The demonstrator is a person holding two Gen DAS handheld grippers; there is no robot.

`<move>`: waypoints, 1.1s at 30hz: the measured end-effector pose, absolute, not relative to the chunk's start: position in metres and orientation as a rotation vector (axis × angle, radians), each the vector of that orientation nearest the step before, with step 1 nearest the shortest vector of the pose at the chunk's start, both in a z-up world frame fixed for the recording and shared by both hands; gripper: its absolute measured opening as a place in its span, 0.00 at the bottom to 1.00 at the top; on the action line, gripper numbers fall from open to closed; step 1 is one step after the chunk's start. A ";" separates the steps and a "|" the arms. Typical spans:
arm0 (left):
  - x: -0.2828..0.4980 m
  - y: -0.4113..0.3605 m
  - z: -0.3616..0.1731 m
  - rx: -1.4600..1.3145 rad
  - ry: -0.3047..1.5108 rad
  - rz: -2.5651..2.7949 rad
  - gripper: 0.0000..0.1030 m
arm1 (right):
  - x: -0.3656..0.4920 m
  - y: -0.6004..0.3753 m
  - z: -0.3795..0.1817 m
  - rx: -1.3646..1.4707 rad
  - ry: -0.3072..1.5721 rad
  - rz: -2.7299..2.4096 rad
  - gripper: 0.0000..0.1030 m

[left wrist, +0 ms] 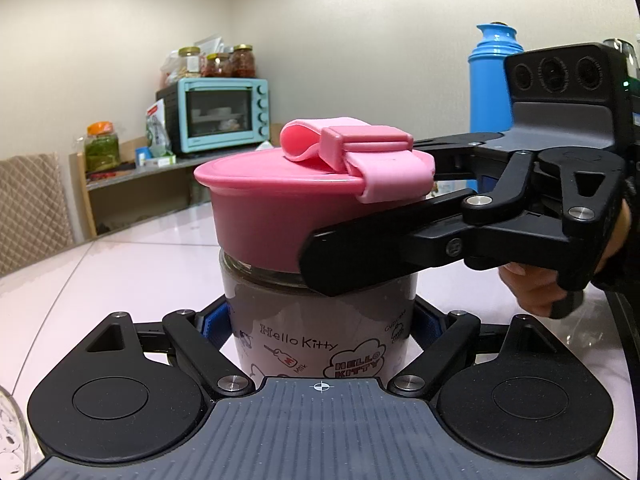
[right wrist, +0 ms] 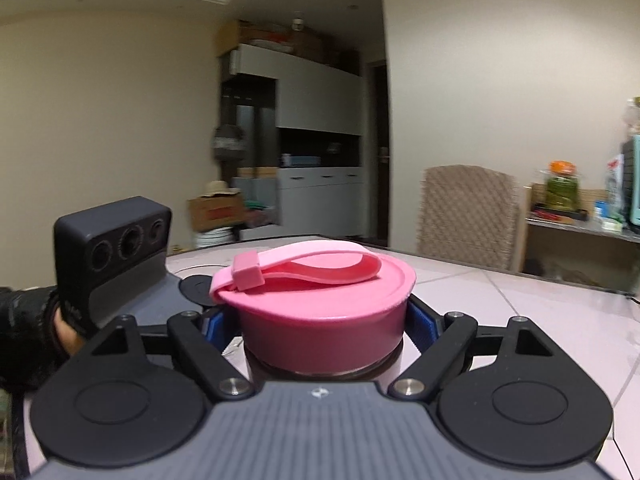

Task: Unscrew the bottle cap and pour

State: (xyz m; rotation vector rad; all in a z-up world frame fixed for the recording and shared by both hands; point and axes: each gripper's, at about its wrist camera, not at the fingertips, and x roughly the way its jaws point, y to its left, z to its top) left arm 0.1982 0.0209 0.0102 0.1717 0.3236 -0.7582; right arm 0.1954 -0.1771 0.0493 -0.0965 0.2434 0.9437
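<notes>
the hello kitty bottle (left wrist: 320, 332) stood upright on the pale tiled table (left wrist: 120, 272), filled with a brownish liquid, its pink cap (left wrist: 288, 208) on top with a pink carry strap (left wrist: 360, 160) folded over it. the left gripper (left wrist: 320, 328) was closed around the glass body low down, blue pads (left wrist: 212, 326) pressed against both sides. the right gripper (right wrist: 324, 320) reached in from the right at cap height, its fingers clamped on opposite sides of the cap's skirt. behind the bottle, a mint toaster oven (left wrist: 224, 114) sat on a shelf with jars on top, and a blue thermos (left wrist: 494, 76) stood to the right.
</notes>
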 end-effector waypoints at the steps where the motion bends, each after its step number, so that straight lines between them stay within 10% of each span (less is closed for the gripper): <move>1: 0.197 0.021 0.010 0.172 0.324 -0.758 0.87 | 0.196 -0.178 0.049 -0.094 0.242 0.951 0.83; 33: 0.196 0.022 0.010 0.171 0.324 -0.758 0.88 | 0.140 -0.110 0.046 -0.051 0.251 0.347 0.92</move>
